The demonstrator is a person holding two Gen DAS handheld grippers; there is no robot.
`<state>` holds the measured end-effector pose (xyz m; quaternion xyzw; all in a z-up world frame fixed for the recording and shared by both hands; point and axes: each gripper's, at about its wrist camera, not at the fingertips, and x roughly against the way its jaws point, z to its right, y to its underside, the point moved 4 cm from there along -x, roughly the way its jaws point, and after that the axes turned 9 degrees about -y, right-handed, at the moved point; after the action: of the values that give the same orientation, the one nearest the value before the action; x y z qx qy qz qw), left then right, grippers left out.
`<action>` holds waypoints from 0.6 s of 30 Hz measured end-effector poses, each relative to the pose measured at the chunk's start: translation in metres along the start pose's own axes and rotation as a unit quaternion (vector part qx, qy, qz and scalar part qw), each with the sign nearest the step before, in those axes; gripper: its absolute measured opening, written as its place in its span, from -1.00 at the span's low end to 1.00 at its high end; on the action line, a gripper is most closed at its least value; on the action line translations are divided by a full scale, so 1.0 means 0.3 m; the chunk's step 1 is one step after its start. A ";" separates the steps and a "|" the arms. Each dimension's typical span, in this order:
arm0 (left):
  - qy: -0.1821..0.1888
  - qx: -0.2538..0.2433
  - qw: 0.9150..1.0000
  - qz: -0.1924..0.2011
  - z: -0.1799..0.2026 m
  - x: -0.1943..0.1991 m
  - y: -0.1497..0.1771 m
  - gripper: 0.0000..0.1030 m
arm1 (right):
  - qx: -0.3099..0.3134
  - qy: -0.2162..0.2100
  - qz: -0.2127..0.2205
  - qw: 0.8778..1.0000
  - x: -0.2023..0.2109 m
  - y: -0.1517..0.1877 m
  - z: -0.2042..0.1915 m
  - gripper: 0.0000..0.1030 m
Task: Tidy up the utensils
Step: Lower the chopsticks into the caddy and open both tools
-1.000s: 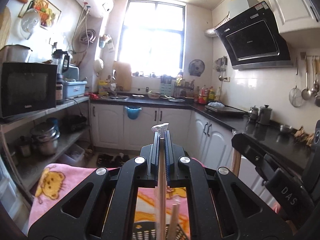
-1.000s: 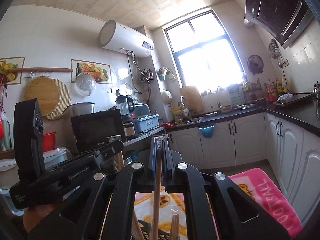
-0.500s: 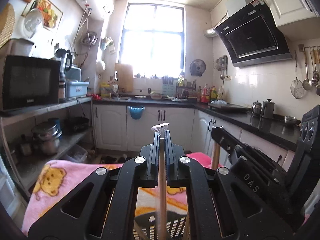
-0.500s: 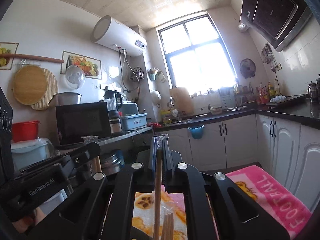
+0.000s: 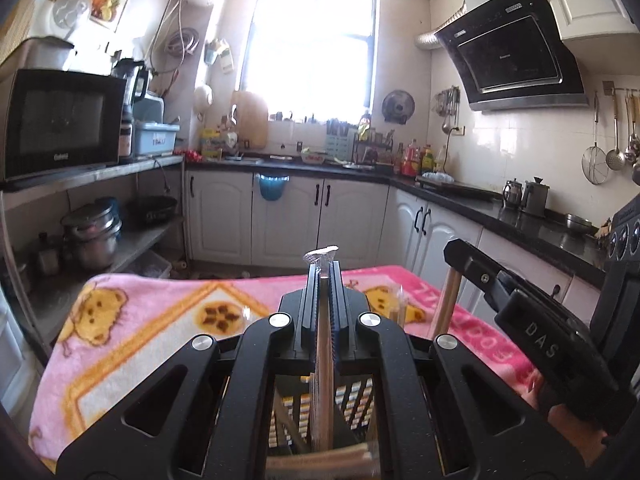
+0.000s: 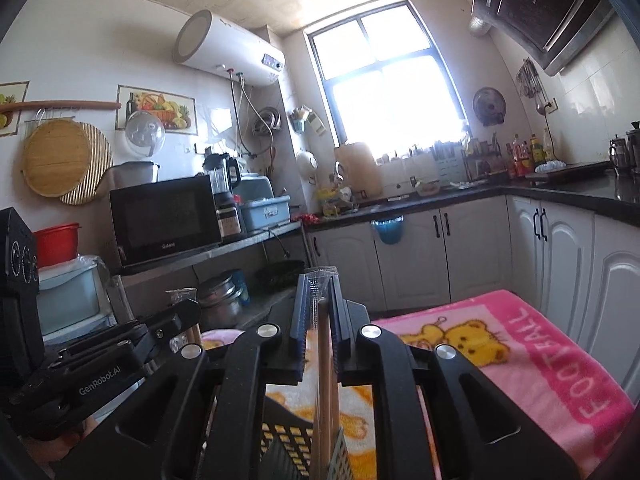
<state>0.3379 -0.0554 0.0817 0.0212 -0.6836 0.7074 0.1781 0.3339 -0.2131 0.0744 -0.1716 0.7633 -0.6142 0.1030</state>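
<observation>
The left gripper (image 5: 323,276) is pinching a pair of wooden chopsticks in a clear plastic sleeve (image 5: 322,344), its jaws pressed tight on the shaft, the crimped sleeve tip poking out above the fingertips. The right gripper (image 6: 318,300) is clamping a second sleeved chopstick pair (image 6: 324,364) the same way. Both pairs are standing nearly upright, their lower ends dropping toward a black perforated utensil basket (image 5: 354,404) that is sitting on the pink bear-print blanket (image 5: 132,328) directly below the grippers; in the right wrist view the basket's wall (image 6: 286,446) is showing just beside the held shaft.

Around them: a black microwave (image 5: 60,124) is resting on the shelf at left with steel pots (image 5: 94,236) stacked on the shelf beneath, white cabinets (image 5: 288,216) are running under the bright window (image 5: 312,44), and a range hood (image 5: 512,64) is hanging over the dark counter (image 5: 532,216). The other gripper's body is crowding each view — the right one is filling the left camera's lower right corner, its chopstick shaft slanting up just ahead of the left jaws, so the two tools are working close together over the same basket. More wooden sticks are lying inside the basket, blurred at the bottom edge of the left view.

Compared with a second ago, both cameras are now pitched lower — much more of the blanket is showing, the basket has come clearly into sight under the left gripper, and the grip on both pairs is unchanged
</observation>
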 end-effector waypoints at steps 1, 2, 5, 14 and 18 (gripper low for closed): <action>-0.001 0.004 1.000 -0.002 -0.007 0.003 0.008 -0.95 | 0.000 -0.001 -0.004 1.000 0.002 0.004 -0.003 -0.80; -0.002 0.005 1.000 -0.004 -0.011 0.005 0.011 -0.95 | 0.001 0.001 -0.009 1.000 0.007 0.010 -0.006 -0.80; -0.006 0.010 1.000 -0.007 -0.032 0.010 0.020 -0.95 | -0.004 -0.003 -0.018 1.000 0.019 0.019 -0.010 -0.80; 0.001 0.019 0.999 0.039 -0.037 0.024 0.000 -0.95 | -0.016 0.000 -0.046 0.999 0.072 0.041 -0.007 -0.80; 0.003 0.009 0.999 0.047 -0.011 0.003 -0.005 -0.95 | -0.012 0.003 -0.060 0.998 0.102 0.051 -0.011 -0.74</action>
<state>0.3383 -0.0519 0.0832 -0.0117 -0.6770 0.7213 0.1462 0.3024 -0.2191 0.0619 -0.2165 0.7592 -0.6107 0.0613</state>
